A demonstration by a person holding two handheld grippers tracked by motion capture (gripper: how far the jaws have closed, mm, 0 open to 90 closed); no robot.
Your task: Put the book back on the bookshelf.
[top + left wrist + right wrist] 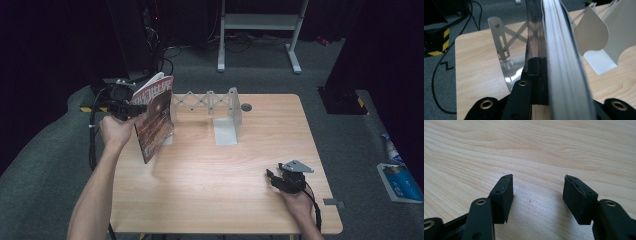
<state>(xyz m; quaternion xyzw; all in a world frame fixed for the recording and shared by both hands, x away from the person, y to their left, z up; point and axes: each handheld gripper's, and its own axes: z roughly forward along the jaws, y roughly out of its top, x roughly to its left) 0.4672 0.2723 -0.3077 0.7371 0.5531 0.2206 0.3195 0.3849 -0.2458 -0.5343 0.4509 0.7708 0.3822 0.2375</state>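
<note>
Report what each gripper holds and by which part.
The left gripper is shut on the dark red glossy-covered magazine, clamping its upper edge, with the magazine upright over the table. The right gripper is open and holds nothing.

A thin magazine (pixel 156 117) with a glossy dark red cover is standing almost upright off the worktop (pixel 210 170), tilting a little, at the far left corner just in front of the expanding metal book rack (pixel 207 102). Its pages (pixel 564 62) are bowing slightly along the edge. It is hanging clamped near its left edge, its lower corner pointing down toward the wood.
</note>
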